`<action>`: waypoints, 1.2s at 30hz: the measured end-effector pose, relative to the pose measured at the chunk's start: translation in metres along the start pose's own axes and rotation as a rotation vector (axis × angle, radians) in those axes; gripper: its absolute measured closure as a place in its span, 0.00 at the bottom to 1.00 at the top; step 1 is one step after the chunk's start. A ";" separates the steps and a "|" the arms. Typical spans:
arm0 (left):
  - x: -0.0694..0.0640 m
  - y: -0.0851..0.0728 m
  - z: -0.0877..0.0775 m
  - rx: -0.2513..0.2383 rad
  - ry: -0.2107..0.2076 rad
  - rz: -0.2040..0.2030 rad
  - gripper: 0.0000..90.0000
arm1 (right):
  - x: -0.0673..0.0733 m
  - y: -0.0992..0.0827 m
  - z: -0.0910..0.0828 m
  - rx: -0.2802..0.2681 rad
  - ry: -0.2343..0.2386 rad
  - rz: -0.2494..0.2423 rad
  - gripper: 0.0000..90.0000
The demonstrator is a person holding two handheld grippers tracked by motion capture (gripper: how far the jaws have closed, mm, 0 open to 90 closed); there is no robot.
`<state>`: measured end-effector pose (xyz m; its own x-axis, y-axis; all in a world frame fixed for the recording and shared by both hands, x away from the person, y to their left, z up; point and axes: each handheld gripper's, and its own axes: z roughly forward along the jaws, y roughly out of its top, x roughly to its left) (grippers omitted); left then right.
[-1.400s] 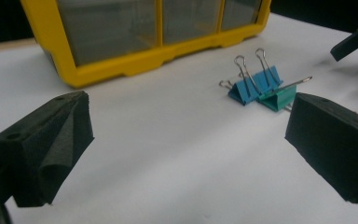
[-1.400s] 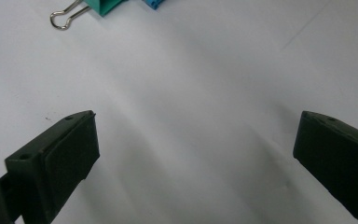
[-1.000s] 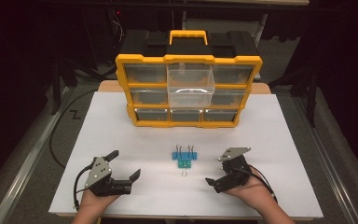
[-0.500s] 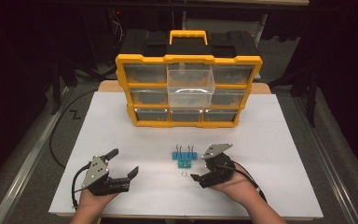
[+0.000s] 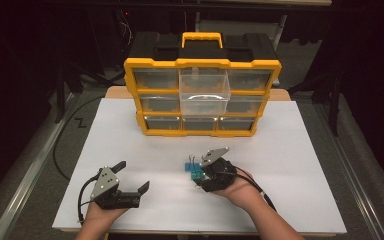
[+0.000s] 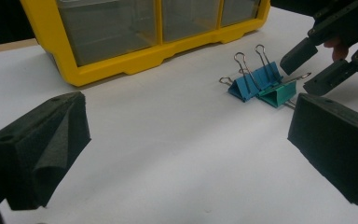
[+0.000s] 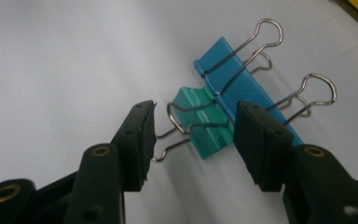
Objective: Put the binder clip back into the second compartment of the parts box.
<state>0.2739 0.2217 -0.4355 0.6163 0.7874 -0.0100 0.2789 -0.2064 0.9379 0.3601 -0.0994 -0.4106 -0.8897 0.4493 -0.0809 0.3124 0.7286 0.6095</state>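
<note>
Your left tool (image 5: 132, 178) is a matte black body topped by a grey three-cornered plate dotted with small screws, and a black cable loops off its rear toward the near left corner of the desk. Its two jaws are thick black blocks with angled faces, each marked by a small round hole. Your right tool (image 5: 198, 176) is built the same: black frame, grey three-cornered plate, a black cable trailing back along your forearm. Seen from its own camera, its arms are smooth black plastic carrying brass-coloured rivets at the pivots, ending in dark, slightly rough pads (image 7: 140, 140). Your forearms are bare, with no sleeves.
</note>
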 end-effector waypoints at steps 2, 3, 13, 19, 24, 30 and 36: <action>0.000 0.000 0.000 0.000 -0.003 -0.001 0.00 | 0.000 0.001 0.001 -0.001 -0.005 -0.015 0.57; 0.000 -0.001 0.001 0.002 -0.007 -0.003 0.00 | 0.001 0.002 0.002 0.007 -0.005 -0.016 0.58; 0.000 -0.001 0.001 0.004 -0.013 -0.015 0.00 | 0.007 0.006 0.009 0.042 -0.034 -0.076 0.68; 0.002 -0.001 0.001 -0.007 -0.009 -0.030 0.00 | 0.003 0.008 0.008 0.039 -0.020 -0.084 0.74; 0.001 -0.002 0.003 0.003 -0.018 -0.025 0.00 | 0.002 0.011 0.003 0.053 -0.019 -0.108 0.81; 0.000 -0.002 0.003 0.008 -0.015 -0.010 0.00 | 0.000 0.014 -0.002 0.050 -0.010 -0.117 0.90; 0.001 -0.003 0.004 0.015 -0.023 -0.027 0.00 | -0.002 0.016 -0.005 0.037 0.016 -0.109 0.99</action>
<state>0.2769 0.2210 -0.4395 0.6251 0.7794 -0.0430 0.3066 -0.1945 0.9318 0.3648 -0.0911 -0.3971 -0.9241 0.3584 -0.1327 0.2254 0.7916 0.5679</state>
